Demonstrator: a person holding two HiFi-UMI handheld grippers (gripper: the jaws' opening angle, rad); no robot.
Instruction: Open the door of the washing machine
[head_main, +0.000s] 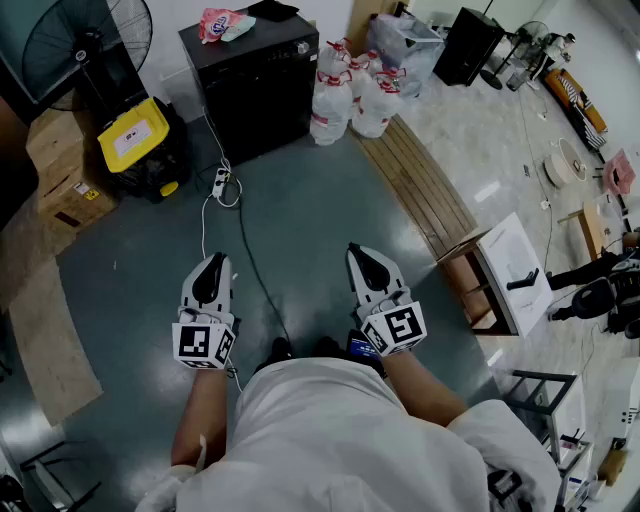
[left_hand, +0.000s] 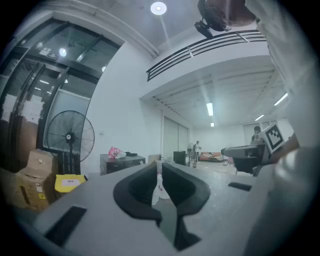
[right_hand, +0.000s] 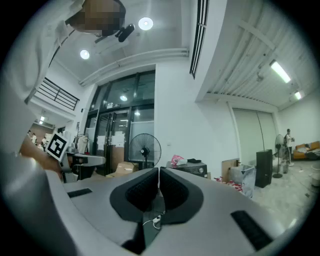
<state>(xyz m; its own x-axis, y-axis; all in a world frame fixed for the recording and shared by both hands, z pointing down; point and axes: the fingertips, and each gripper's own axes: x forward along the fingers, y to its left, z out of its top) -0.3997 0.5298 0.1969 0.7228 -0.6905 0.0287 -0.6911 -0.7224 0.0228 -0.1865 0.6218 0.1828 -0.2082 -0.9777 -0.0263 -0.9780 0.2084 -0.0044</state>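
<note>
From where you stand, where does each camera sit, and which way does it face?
Head view: on the person's head, looking steeply down at the floor; shows the shirt, forearms, left gripper and right gripper.
Left gripper view: on the left gripper, level along its jaws toward the washer; shirt at right.
Right gripper view: on the right gripper, level toward the washer; shirt at left.
Shared: all three see the washer and fan.
</note>
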